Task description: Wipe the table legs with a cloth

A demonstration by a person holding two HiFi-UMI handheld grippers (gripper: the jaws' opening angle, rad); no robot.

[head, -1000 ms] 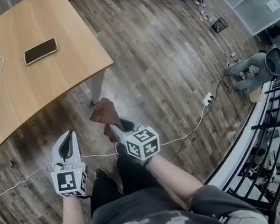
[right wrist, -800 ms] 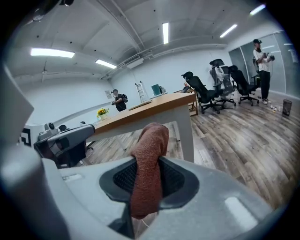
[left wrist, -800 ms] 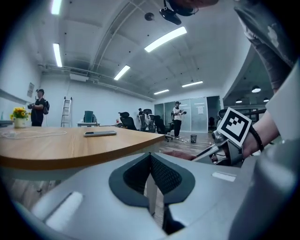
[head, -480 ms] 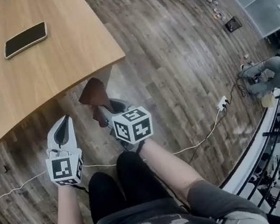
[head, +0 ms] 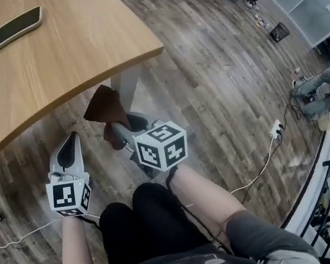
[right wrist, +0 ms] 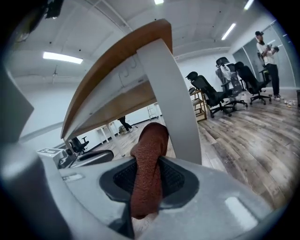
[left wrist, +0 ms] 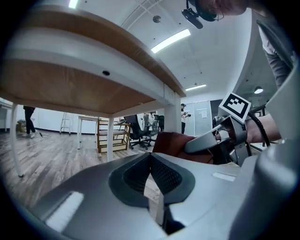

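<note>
- The right gripper (head: 118, 132), just left of centre in the head view, has its jaws clamped on a reddish-brown cloth (head: 103, 105).
- In the right gripper view, the cloth (right wrist: 149, 150) runs up the centre of the frame between the two dark pads (right wrist: 174, 180). Its free end folds over just above them.
- The white table leg (right wrist: 176, 108) rises right behind the cloth, slanting to the upper left of that frame. The cloth's tip overlaps the leg's left edge, but I cannot tell whether the two touch.
- In the head view, the cloth sits under the corner of the wooden table (head: 63, 57), just left of the table leg (head: 125, 87).
- The left gripper (head: 69, 145) hangs at the left of the head view, beside the right one and apart from the cloth.
- In the left gripper view, the left gripper (left wrist: 151, 161) has its jaws pressed together at the tips with nothing between them. The cloth (left wrist: 173, 140) shows to the right of centre.
- A dark phone (head: 11, 32) lies on the tabletop at the upper left of the head view.
- A white cable (head: 265, 161) trails across the wood floor at the right.
- The person's black-trousered legs (head: 144, 227) fill the lower centre.
</note>
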